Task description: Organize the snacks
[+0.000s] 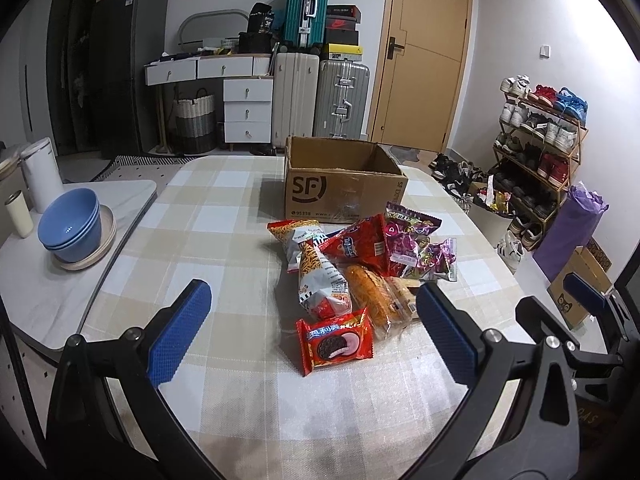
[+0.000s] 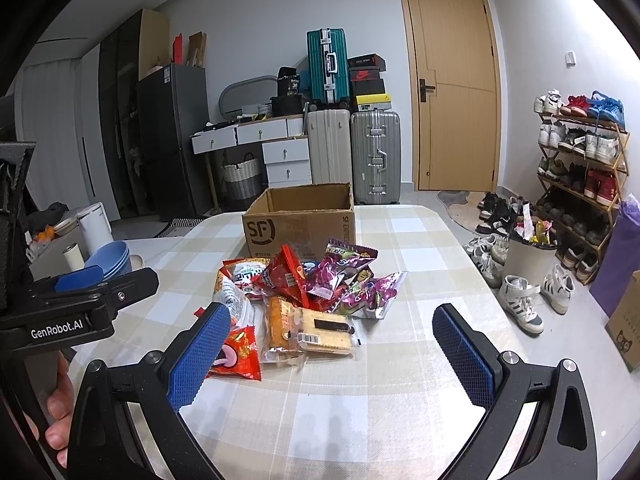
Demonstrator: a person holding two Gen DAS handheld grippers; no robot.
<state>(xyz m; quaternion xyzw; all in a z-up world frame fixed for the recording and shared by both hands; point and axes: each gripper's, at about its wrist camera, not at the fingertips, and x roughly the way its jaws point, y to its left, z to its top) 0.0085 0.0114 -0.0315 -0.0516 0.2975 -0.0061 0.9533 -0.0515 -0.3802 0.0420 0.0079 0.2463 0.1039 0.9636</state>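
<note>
My left gripper (image 1: 312, 336) hangs low over the checked table (image 1: 224, 240), jaws spread wide and holding nothing. My right gripper (image 2: 332, 348) is beside it, also wide open and empty. At the left edge of the right view, fingers (image 2: 58, 400) of a hand wrap the left gripper's handle.

Nearest to me lies a red cookie pack (image 1: 338, 342), flat on the cloth between my left fingers. Just beyond it, touching, are a clear-wrapped bread roll (image 1: 370, 292) and a wafer pack (image 2: 324, 334) with a barcode facing up. A long chip bag (image 1: 316, 264) lies left of the bread. Further back, a red bag (image 1: 358, 248) leans over the chips, and purple candy bags (image 1: 416, 240) crowd the right side of the pile.

Behind the pile stands an open cardboard box (image 1: 340, 192), its near wall just beside the farthest bags; I cannot see its floor.

Off to the left, on a separate white surface, blue bowls (image 1: 72, 224) sit stacked on a plate. Past the table are suitcases (image 1: 320, 96), a door (image 1: 424, 52) and a shoe rack (image 1: 540, 148).
</note>
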